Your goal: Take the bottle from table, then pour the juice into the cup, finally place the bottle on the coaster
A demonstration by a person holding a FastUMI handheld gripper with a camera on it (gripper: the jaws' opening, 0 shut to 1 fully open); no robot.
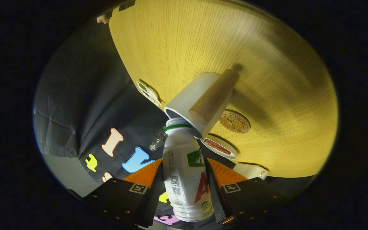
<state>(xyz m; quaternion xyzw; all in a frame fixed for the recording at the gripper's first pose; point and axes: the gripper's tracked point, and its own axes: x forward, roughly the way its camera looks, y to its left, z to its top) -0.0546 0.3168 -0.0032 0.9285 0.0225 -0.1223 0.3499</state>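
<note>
My gripper (184,179) is shut on a white plastic bottle (185,172) with a green band at its neck; both fingers press on its sides. The whole view is rolled steeply, so the bottle is tipped over. Its open mouth (177,123) meets the rim of a white cup (196,99) that has a wooden handle (214,95) and stands on the wooden table (283,95). A round cork coaster (234,121) with a printed emblem lies on the table just beside the cup. No liquid can be seen.
A white round lid or dish with a reddish inside (219,147) sits near the cup's base. A small white object (251,171) rests at the table edge by the fingers. A clear empty bottle (157,139) lies beyond the table edge against the black cloth wall.
</note>
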